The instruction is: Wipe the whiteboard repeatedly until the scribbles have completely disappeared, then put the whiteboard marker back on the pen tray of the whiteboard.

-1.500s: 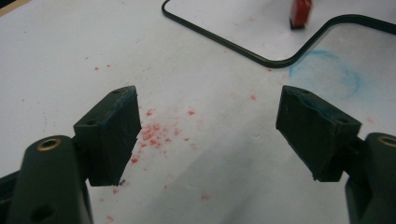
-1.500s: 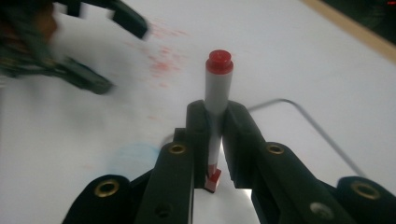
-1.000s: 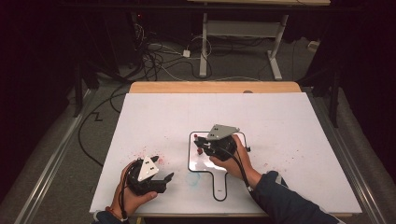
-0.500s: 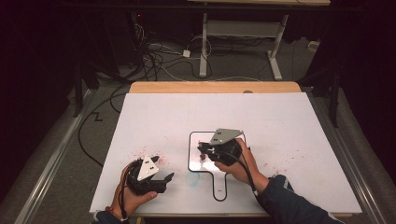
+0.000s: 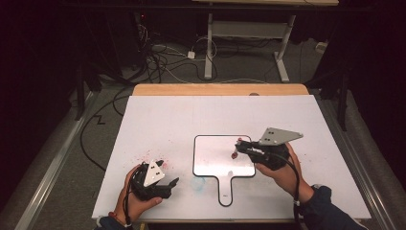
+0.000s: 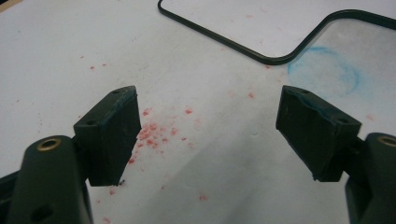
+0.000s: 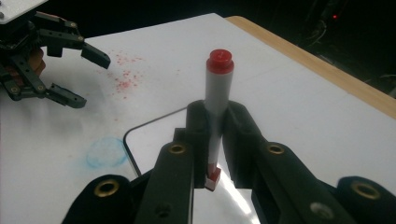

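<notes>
Nearest the person, the left gripper (image 5: pixel 165 184) rests low in the hand at the front-left part of the white tabletop sheet (image 5: pixel 163 120), its jaws spread wide with nothing between them. Below it lies a scatter of small red crumbs (image 6: pixel 154 133), and just beyond that a faint blue smudged ring (image 6: pixel 324 70). Parked there, it leaves the middle free for the other hand.

Just past the smudge lies the small black-rimmed whiteboard with a short handle (image 5: pixel 215 158), flat on the sheet, handle pointing toward the person. A red mark (image 5: pixel 234 155) shows on its surface near the right side.

Above the board's right edge, the right gripper (image 5: pixel 242 145) is clamped on a grey marker with a red end cap (image 7: pixel 218 88). The marker stands crosswise to the jaws, cap end up and red tip (image 7: pixel 213 178) down below the pads. This suits drawing on the board, and the tip seems lifted clear of the surface, though I cannot tell the gap.

There is open white sheet on every side of the board, widest toward the far wooden table edge (image 5: pixel 220 89). To the right, the sheet's edge is nearer the right hand (image 5: pixel 282 170), so wide sweeps that way have less room. Beyond the table are dark floor and cables (image 5: pixel 163 62).
</notes>
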A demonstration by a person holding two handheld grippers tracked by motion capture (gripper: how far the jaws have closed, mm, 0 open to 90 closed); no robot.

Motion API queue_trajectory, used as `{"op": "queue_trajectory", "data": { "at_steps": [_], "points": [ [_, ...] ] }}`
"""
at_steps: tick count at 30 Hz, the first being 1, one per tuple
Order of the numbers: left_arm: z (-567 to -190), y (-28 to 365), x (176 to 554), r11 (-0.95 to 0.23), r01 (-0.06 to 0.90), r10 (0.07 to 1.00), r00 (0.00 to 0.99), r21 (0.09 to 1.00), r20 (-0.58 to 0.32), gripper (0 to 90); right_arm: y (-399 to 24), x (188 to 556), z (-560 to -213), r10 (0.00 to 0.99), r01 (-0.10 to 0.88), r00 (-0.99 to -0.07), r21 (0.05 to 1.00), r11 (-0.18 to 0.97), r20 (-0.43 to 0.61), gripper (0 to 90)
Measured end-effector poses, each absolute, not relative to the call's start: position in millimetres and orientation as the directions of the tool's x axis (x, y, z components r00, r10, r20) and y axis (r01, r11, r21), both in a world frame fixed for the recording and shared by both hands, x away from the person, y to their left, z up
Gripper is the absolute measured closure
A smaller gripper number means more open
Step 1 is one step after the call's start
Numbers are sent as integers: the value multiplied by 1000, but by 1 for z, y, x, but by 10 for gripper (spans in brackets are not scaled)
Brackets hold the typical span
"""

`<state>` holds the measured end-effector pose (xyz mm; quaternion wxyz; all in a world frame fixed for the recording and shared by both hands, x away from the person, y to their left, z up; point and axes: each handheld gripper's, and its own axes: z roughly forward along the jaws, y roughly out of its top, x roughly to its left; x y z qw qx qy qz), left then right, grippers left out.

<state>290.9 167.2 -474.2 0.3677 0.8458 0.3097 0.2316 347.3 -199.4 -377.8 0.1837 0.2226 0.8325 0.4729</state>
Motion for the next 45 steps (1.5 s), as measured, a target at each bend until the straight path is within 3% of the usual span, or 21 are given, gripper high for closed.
{"op": "queue_trajectory", "data": {
  "at_steps": [9,15,20,33,45],
  "points": [
    [-475,167,291,-547,351,691,702,760,173,212,-248,334,-370,597,244,-799,865,438,-77,817],
    [-476,167,295,-550,351,686,707,758,170,212,-273,332,-372,618,339,-786,825,452,-15,817],
    [-476,163,296,-556,341,677,714,758,176,212,-272,334,-380,582,400,-812,779,483,56,817],
    [-475,158,296,-570,313,658,728,760,194,212,-261,354,-400,589,464,-802,726,508,100,817],
    [-478,156,296,-579,319,652,734,750,191,212,-256,392,-426,652,584,-721,713,389,234,811]
  ]
}}
